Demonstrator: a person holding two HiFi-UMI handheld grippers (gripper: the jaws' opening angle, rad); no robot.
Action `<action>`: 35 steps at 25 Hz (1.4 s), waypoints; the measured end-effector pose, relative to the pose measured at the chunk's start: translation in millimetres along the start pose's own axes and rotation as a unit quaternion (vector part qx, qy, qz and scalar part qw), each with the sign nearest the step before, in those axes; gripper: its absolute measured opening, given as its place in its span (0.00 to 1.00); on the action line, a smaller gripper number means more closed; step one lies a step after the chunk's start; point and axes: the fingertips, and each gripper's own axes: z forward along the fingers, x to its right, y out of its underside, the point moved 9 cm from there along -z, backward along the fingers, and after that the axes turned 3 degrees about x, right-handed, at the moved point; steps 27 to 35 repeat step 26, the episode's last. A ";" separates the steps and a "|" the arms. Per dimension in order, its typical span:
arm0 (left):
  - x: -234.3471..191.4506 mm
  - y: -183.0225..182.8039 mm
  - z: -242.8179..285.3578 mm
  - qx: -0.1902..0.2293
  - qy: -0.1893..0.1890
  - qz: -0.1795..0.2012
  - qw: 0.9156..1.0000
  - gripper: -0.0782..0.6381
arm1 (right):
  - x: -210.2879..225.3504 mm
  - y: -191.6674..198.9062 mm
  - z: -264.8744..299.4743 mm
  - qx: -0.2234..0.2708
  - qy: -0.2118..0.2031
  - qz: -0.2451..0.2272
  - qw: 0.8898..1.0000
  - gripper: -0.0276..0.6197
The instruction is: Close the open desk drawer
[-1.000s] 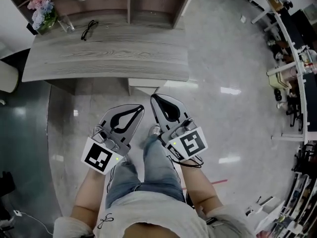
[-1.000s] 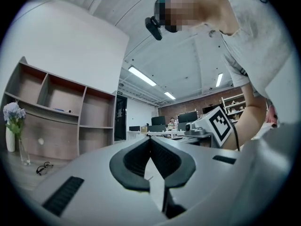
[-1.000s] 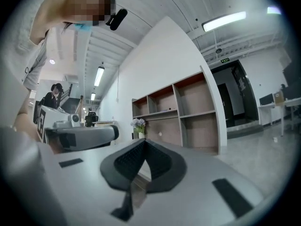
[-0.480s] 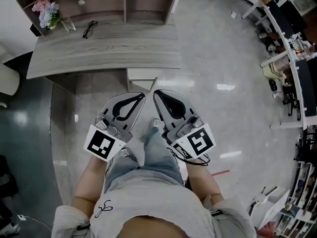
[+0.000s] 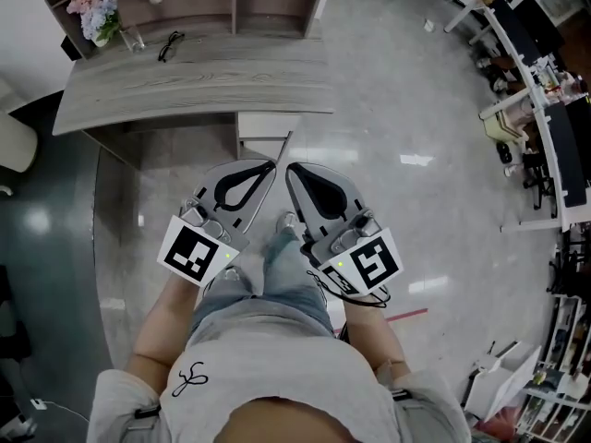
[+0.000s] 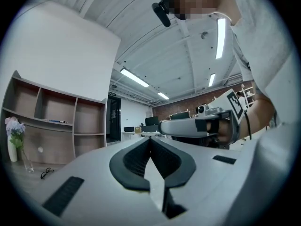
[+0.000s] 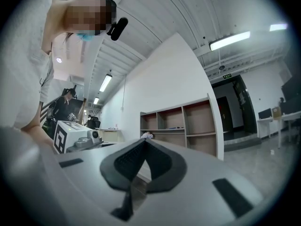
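- The drawer [image 5: 266, 137] shows as a white block poking out from under the near edge of the counter [image 5: 185, 86], a bit right of the middle. From up here we can't tell how far out it really is.
- Over the last second the counter slid up the head view and shrank a little. The white block sticks out about as much as before, so we'd say that second didn't shift it.
- The left hand-held gripper [image 5: 271, 163] and right hand-held gripper [image 5: 289, 169] sit side by side, jaws pinched together, with nothing in either. Their tips are just short of the drawer front.
- The counter edge overhangs the drawer, so any push has to go in low.
- There's plenty of bare floor [image 5: 416, 109] to our right. The glasses [image 5: 172, 44] and flowers [image 5: 100, 15] sit well back.
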 end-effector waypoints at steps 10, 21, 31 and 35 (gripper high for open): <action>3.9 -10.9 -10.3 0.008 0.001 0.008 1.000 0.12 | -13.5 -4.0 1.1 0.004 -0.013 -0.007 1.000 0.05; 0.8 -13.6 -13.0 0.013 -0.002 0.002 1.000 0.12 | -15.3 -4.9 3.5 0.004 -0.015 -0.003 1.000 0.05; -3.0 -10.3 -9.5 0.013 -0.004 -0.004 1.000 0.12 | -12.2 -2.0 7.2 0.004 -0.017 -0.003 1.000 0.05; -3.0 -10.3 -9.5 0.013 -0.004 -0.004 1.000 0.12 | -12.2 -2.0 7.2 0.004 -0.017 -0.003 1.000 0.05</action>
